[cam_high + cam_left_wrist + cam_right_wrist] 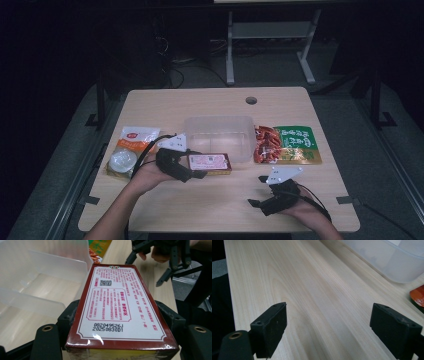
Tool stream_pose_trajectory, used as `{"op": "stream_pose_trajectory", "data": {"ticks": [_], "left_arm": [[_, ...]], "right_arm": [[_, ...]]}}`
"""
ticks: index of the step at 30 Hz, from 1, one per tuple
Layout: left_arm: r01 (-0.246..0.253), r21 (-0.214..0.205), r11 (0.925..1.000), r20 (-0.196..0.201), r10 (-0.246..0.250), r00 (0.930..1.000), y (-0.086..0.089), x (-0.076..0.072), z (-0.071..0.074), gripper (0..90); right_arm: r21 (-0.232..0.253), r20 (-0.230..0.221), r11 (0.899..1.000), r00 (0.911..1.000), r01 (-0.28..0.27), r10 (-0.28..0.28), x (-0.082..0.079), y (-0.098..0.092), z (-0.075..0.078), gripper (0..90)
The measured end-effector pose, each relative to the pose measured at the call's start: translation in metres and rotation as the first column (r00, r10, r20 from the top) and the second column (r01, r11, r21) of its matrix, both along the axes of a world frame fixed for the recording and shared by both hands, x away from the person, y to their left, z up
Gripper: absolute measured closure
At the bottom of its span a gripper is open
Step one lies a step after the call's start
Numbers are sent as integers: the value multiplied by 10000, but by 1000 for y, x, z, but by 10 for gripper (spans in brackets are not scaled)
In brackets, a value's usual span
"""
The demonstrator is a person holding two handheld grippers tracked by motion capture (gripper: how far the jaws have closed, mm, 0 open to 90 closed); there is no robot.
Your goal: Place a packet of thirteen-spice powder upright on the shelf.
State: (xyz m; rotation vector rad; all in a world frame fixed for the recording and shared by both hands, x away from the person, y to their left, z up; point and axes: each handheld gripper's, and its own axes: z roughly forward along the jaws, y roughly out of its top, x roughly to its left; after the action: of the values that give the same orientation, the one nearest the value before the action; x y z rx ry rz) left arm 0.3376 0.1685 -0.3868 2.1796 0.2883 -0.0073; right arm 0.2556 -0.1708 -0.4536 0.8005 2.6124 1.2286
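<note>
The left gripper (pixel 196 167) clamps one red box (pixel 210 163) just before the one clear tub (pixel 220 136) — the right gripper (pixel 257 194) gapes wide, empty; three snack packets flank the tub.

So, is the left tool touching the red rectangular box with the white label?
Touching. In the left gripper view, both black jaws of the left tool press against the long sides of the red rectangular box.

A pale rectangular wooden table (pixel 220 205) stands on grey carpeted floor (pixel 360 150) in a dim room; a grey metal desk frame (pixel 270 30) stands behind its far edge.
</note>
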Motion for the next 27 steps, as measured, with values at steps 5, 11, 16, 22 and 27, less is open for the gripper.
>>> {"op": "stream_pose_trajectory", "data": {"ticks": [5, 11, 16, 22, 27], "left_arm": [[-1, 35, 10000, 86, 1, 10000, -6, 8, 6, 311], [-79, -25, 10000, 262, 80, 9996, -13, 19, 13, 311], [-99, 2, 10000, 326, 99, 9994, -21, 28, 16, 311], [-153, -131, 9998, 361, 157, 9992, -29, 42, 21, 311], [-130, -79, 9999, 406, 133, 9991, -36, 54, 23, 310]], "right_arm": [[-45, -2, 10000, 10000, -67, 67, -1, 1, 0, 137], [85, 51, 9999, 9999, -123, 123, -1, 1, 1, 137], [24, 168, 9997, 9996, -244, 243, -1, 3, 0, 137], [106, 225, 9996, 9994, -268, 266, -4, 5, 3, 137], [98, 212, 9995, 9993, -298, 295, -4, 4, 3, 137]]}}
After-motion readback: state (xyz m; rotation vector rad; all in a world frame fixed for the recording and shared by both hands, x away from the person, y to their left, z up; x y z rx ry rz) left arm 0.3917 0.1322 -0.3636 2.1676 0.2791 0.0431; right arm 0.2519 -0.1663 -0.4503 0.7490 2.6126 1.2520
